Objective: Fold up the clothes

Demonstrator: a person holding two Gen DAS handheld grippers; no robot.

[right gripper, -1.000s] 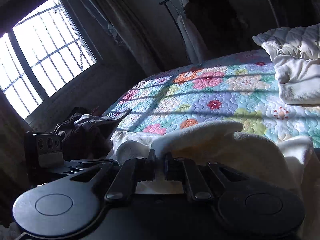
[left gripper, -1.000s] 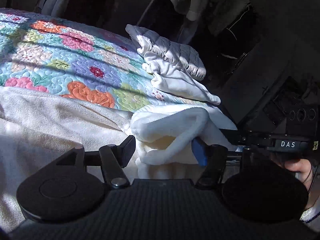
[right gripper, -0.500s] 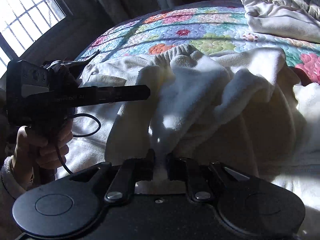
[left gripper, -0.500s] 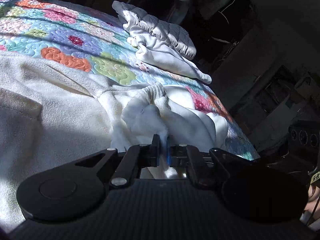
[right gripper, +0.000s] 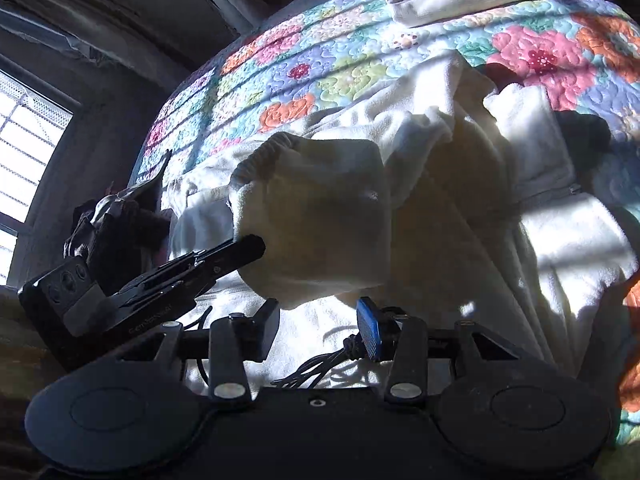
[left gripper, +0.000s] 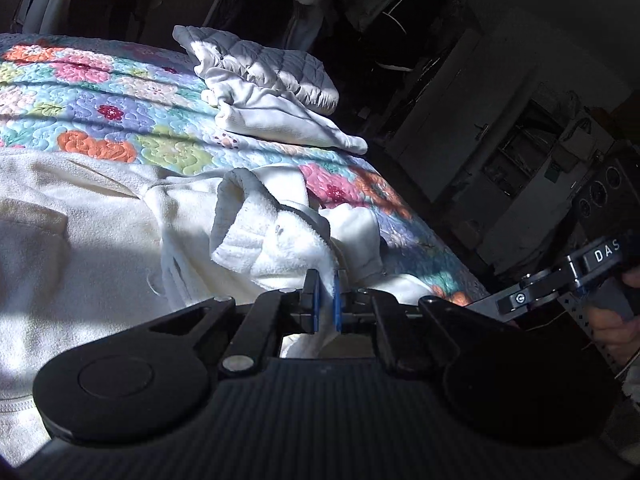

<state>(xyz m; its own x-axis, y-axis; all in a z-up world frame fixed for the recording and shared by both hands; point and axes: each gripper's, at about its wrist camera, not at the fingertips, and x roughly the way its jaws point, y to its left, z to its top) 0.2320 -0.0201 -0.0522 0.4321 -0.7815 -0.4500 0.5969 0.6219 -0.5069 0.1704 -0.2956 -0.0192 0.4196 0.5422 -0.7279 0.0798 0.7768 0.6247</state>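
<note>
A white fleece garment (left gripper: pixel 100 220) lies spread on the flowered quilt (left gripper: pixel 120 96). My left gripper (left gripper: pixel 326 300) is shut on a bunched sleeve end of the garment (left gripper: pixel 264 224) and holds it lifted. In the right wrist view the same garment (right gripper: pixel 540 260) fills the middle, and the sleeve cuff (right gripper: pixel 316 216) hangs from my left gripper (right gripper: pixel 252 246), which reaches in from the left. My right gripper (right gripper: pixel 320 328) is open and empty just below that cuff. The right gripper body also shows at the right edge of the left wrist view (left gripper: pixel 576 276).
Folded white clothes (left gripper: pixel 280 116) and a quilted white piece (left gripper: pixel 272 68) lie at the far side of the quilt. A dark pile of clothes (right gripper: pixel 120 208) sits at the bed's left edge below a barred window (right gripper: pixel 24 148). Dark furniture (left gripper: pixel 520 140) stands beyond the bed.
My right gripper has let go of the garment and opened. My left gripper shut on the sleeve end about half a second ago and still holds it, now raised.
</note>
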